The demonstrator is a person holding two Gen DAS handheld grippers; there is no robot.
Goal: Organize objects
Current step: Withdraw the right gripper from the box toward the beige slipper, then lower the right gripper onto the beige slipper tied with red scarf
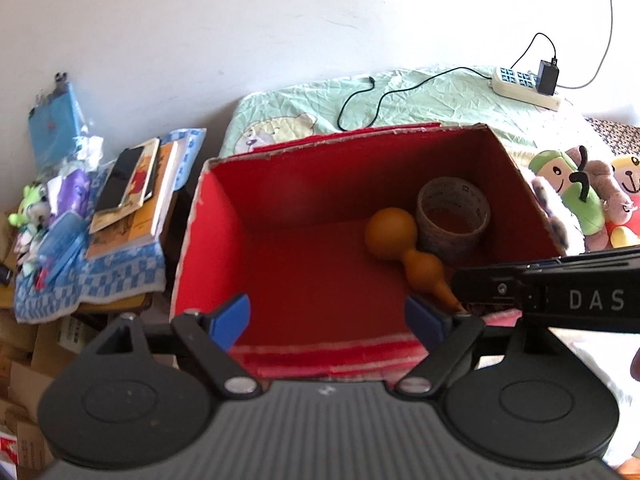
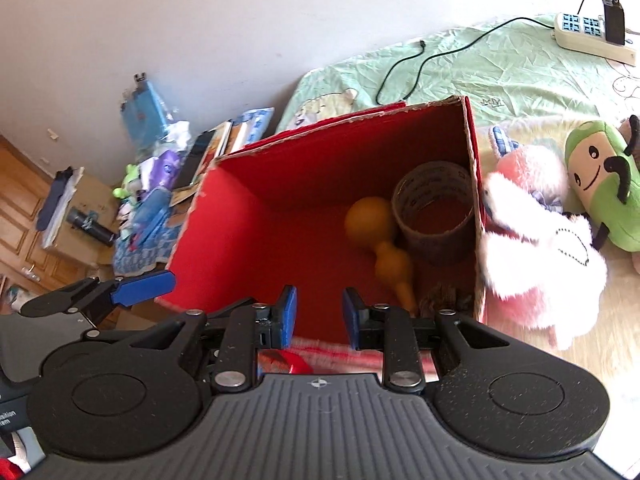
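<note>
Two claws hover at the red box's (image 1: pixel 320 208) near rim. The left claw (image 1: pixel 327 322) gapes wide, released and empty; the right claw (image 2: pixel 319 318) is narrower but also parted, holding nothing. Inside, toward one o'clock, an orange gourd (image 1: pixel 394 236) lies touching a tape roll (image 1: pixel 452 216); something brownish, perhaps blurred, sits beside them.

Gourd (image 1: pixel 390 236) and tape roll (image 1: pixel 452 216) touching — inside box (image 1: pixel 224 216).

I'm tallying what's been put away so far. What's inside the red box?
Inside the red box: an orange gourd lying beside a roll of tape standing on end. A brownish thing shows at the near right corner, partly hidden by the gripper.
</note>
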